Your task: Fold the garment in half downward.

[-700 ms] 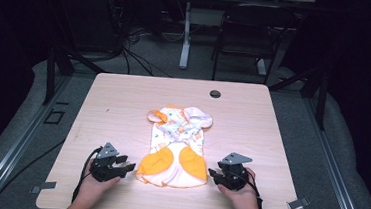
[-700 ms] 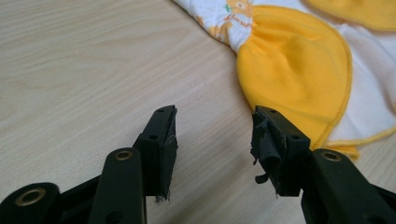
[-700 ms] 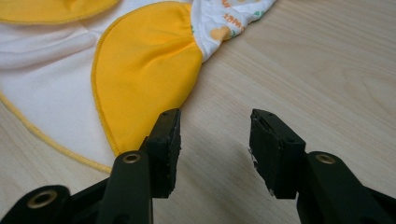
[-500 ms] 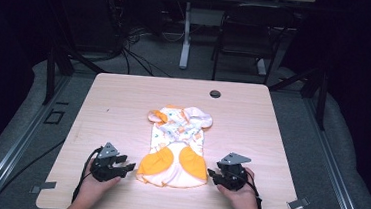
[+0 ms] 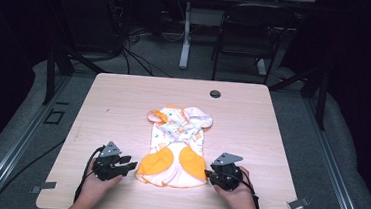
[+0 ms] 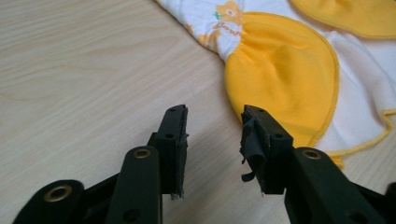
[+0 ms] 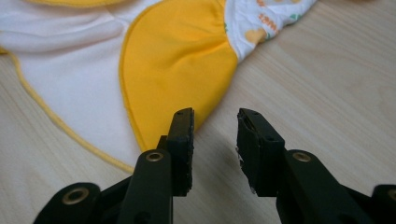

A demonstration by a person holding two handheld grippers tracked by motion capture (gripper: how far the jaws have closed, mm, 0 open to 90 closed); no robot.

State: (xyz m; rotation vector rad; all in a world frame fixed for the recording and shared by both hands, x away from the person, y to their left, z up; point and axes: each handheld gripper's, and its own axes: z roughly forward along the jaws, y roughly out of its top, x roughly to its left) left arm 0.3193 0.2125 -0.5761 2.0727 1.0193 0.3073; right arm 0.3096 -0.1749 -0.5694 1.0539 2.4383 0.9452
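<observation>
High view shows a small baby garment [image 5: 176, 146], white with printed figures and orange patches, lying flat near the middle of the wooden surface [image 5: 123, 99], its wide orange-trimmed hem toward the person. The left gripper [image 5: 127, 164] rests just beside the hem's left corner and the right gripper [image 5: 209, 175] just beside its right corner. Both sets of fingers stand open with nothing between them; in the left gripper view the left gripper's fingers [image 6: 175, 135] sit over bare wood just short of an orange patch [image 6: 285, 84]. A dark round cap [image 5: 215, 94] lies well beyond the garment's far end. As I judge it, the risk is a pinch that catches only the top layer, or one corner before the other, dragging the cloth crooked and bunching it.
</observation>
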